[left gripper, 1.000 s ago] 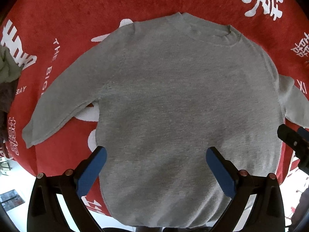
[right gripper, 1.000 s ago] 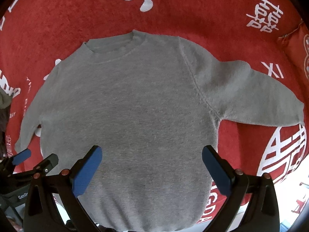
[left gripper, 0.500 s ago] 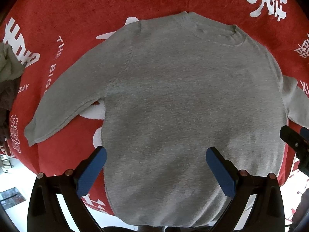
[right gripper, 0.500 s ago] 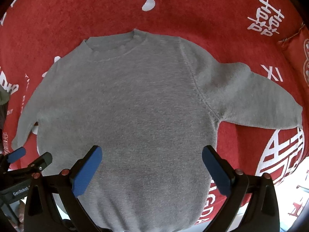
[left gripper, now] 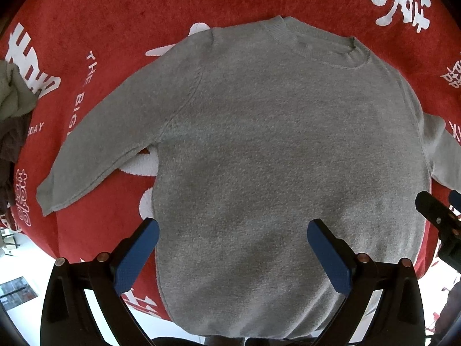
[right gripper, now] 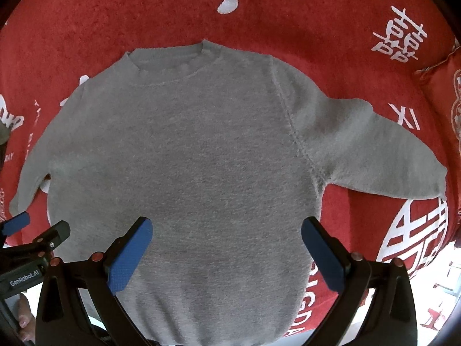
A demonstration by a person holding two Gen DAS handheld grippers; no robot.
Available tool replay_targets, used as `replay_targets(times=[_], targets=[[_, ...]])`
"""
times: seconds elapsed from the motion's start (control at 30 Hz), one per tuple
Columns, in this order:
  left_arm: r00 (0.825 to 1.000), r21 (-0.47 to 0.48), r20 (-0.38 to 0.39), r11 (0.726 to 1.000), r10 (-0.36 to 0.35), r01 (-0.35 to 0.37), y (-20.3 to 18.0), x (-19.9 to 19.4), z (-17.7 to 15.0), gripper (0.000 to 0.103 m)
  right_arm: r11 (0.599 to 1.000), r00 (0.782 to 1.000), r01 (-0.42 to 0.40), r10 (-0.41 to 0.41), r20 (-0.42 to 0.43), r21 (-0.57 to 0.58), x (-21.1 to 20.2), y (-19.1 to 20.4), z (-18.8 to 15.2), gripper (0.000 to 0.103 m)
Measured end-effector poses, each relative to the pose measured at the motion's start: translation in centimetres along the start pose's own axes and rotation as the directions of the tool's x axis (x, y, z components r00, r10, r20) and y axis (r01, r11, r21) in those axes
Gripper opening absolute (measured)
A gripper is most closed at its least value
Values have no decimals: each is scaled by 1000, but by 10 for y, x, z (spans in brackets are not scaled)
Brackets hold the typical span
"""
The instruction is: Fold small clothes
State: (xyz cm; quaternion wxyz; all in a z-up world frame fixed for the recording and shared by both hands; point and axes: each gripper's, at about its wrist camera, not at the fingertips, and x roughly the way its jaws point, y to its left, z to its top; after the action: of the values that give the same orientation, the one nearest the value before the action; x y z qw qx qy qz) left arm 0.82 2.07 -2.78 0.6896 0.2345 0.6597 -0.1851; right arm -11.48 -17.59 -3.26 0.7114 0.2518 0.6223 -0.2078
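Two sets of tongs hang spread wide and empty above the lower body of a grey sweatshirt [left gripper: 288, 155], the left tongs [left gripper: 233, 248] nearer its left side seam, the right tongs [right gripper: 227, 245] toward the right. Over the last second both views have crept closer and the garment has slid slightly downward in frame, yet it lies unchanged: flat, neck away, both sleeves splayed on the red blanket [left gripper: 115, 28]. No fold has begun; I judge this a settling approach toward the hem.
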Motion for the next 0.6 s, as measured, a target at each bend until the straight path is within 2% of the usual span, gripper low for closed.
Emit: replay_targets(times=[0.6], targets=[[1000, -18, 7, 1000, -11, 11, 13, 2, -5, 103, 1000, 1000, 12, -12, -8, -14, 2, 8, 0, 103]])
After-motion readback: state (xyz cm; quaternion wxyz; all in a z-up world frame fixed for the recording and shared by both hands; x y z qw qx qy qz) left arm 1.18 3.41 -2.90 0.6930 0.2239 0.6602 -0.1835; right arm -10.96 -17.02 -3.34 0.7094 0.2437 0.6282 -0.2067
